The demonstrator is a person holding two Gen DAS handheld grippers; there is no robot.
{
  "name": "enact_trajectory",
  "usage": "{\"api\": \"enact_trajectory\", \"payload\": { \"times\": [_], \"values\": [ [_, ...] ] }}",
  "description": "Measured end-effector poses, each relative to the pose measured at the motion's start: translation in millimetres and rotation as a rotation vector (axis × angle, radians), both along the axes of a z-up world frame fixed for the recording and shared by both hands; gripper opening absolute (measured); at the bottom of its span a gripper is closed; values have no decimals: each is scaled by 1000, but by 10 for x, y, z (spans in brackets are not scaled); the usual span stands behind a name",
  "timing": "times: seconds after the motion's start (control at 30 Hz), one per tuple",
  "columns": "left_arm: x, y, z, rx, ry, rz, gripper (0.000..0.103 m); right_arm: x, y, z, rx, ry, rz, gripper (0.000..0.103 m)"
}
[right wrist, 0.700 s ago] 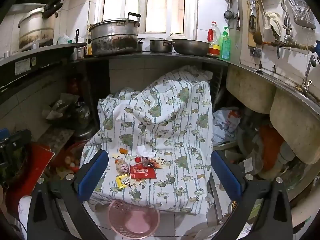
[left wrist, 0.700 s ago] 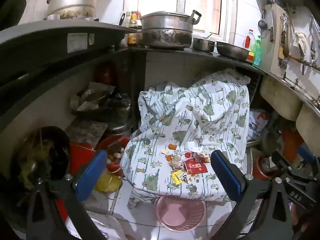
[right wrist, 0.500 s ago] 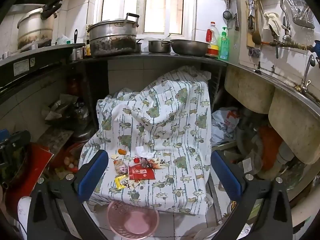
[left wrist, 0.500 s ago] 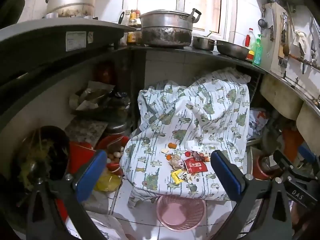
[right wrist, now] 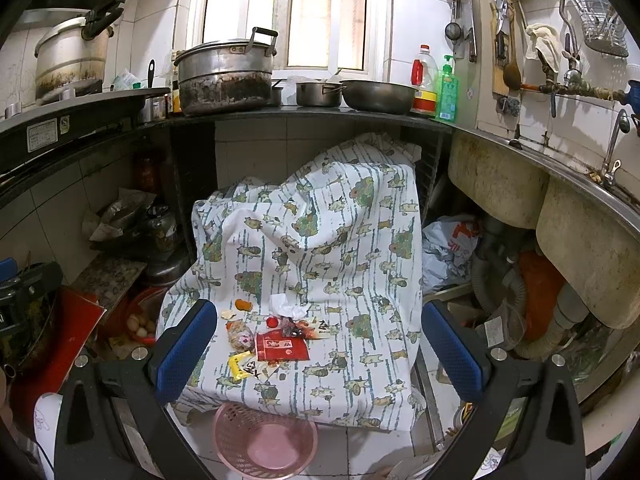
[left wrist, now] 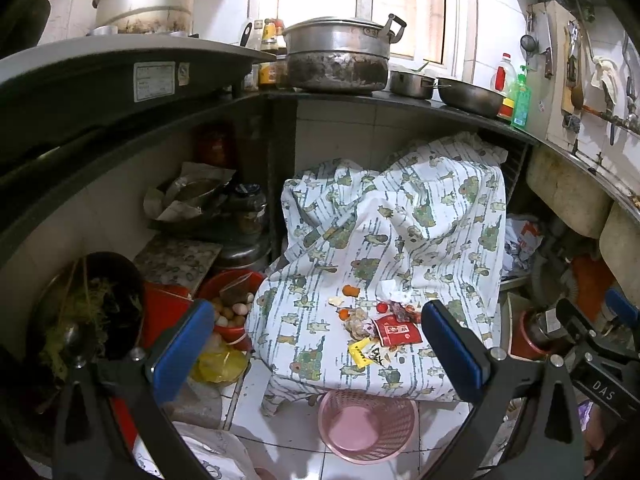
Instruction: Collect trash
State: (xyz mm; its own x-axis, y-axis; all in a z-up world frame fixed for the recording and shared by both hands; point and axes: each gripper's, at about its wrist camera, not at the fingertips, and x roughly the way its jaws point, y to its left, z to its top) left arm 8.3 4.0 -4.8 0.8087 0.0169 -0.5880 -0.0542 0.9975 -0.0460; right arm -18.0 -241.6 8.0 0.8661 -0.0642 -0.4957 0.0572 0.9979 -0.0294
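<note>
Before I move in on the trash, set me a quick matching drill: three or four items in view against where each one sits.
Things:
1. red packet
2. pink basket
3. green bottle
4. eggs

Places:
A. on the counter by the wall
B. on the floor in front of the cloth
C. in a red bowl left of the cloth
D. on the patterned cloth

Pairs: 1-D, 2-B, 3-A, 4-C

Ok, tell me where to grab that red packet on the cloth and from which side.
Take the red packet by its right edge, coming from above with the right gripper. It lies flat on the patterned cloth, with the wrapped lump and yellow wrapper crowding its left side; the right side looks free.
</note>
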Motion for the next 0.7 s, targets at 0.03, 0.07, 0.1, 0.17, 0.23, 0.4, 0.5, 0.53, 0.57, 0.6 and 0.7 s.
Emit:
{"api": "enact_trajectory", "payload": {
  "times": [0.03, 0.07, 0.1, 0.17, 0.23, 0.4, 0.5, 0.53, 0.57, 0.6, 0.7],
  "values": [
    [3, -2, -5, 4, -1, 3, 103, 5, -7, 0, -1, 1, -1, 103],
    [10, 6, -10, 8, -2, 6, 103, 13, -18, -5, -3, 1, -1, 103],
    [6, -2, -12, 10, -3, 7, 103, 7, -26, -10, 0, -1, 0, 103],
    [19, -5, -27, 13, 1, 8, 103, 4, -16, -12, 3, 0, 0, 103],
    [22, -22, -51, 22, 4, 10, 103, 3, -18, -15, 4, 0, 1, 103],
    [30, -46, -67, 23, 9, 14, 103, 17, -51, -36, 3, -2, -9, 103],
    [49, -46, -57, 28, 8, 13, 103, 21, -57, -35, 2, -4, -11, 103],
    [54, -32, -41, 24, 11, 13, 103, 26, -61, -39, 3, -4, -11, 103],
    [63, -30, -47, 24, 11, 11, 103, 34, -76, -44, 3, -4, -11, 103],
    [61, -30, -46, 23, 12, 10, 103, 30, -75, -40, 2, -3, -10, 103],
    [57, -48, -40, 27, 10, 10, 103, 21, -75, -29, 4, -6, -13, 103]
  ]
}}
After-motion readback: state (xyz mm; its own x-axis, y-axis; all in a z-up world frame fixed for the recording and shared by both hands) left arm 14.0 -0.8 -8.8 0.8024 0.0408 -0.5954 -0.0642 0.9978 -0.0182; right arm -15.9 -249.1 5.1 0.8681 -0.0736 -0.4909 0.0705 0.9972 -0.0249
